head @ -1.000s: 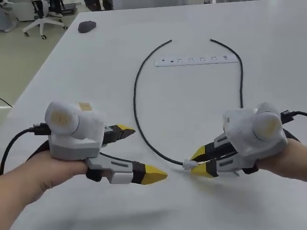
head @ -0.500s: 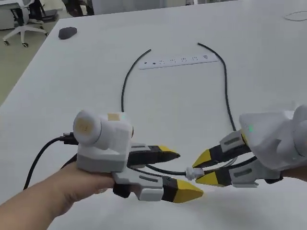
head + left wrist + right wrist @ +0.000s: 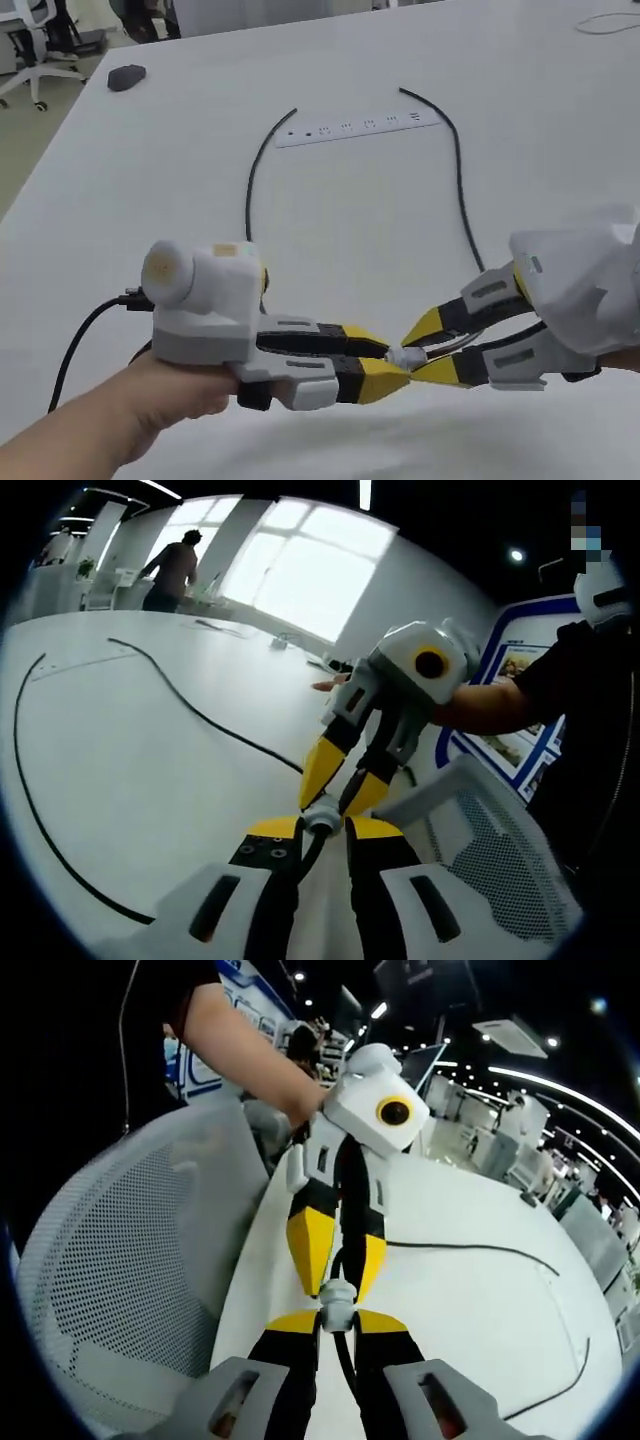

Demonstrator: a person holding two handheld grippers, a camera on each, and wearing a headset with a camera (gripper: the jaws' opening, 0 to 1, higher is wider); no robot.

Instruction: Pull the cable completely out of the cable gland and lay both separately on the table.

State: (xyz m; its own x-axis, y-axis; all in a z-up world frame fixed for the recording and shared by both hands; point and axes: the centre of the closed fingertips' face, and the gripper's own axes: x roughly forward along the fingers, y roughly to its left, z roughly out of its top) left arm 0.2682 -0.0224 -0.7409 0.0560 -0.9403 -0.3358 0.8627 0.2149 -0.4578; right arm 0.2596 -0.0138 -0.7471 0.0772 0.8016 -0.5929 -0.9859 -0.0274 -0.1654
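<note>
A white cable gland (image 3: 405,356) hangs just above the table between the two grippers, which meet tip to tip. My right gripper (image 3: 416,351) comes in from the right, shut on the gland (image 3: 338,1303). Facing it, my left gripper (image 3: 386,361) is shut on the black cable right behind the gland (image 3: 320,816). The black cable (image 3: 250,190) runs from there in a wide loop over the white table, past a power strip and back down the right side. In the left gripper view the right gripper (image 3: 331,801) points at me. In the right gripper view the left gripper (image 3: 338,1287) does the same.
A white power strip (image 3: 360,128) lies across the far middle of the table, inside the cable loop. A dark mouse (image 3: 126,76) sits at the far left. A white mesh chair (image 3: 120,1250) stands by the near table edge. A person (image 3: 170,575) stands far off.
My left gripper has moved right to the gland and its jaws have shut on the cable there. The right gripper has kept its hold. The head camera has shifted.
</note>
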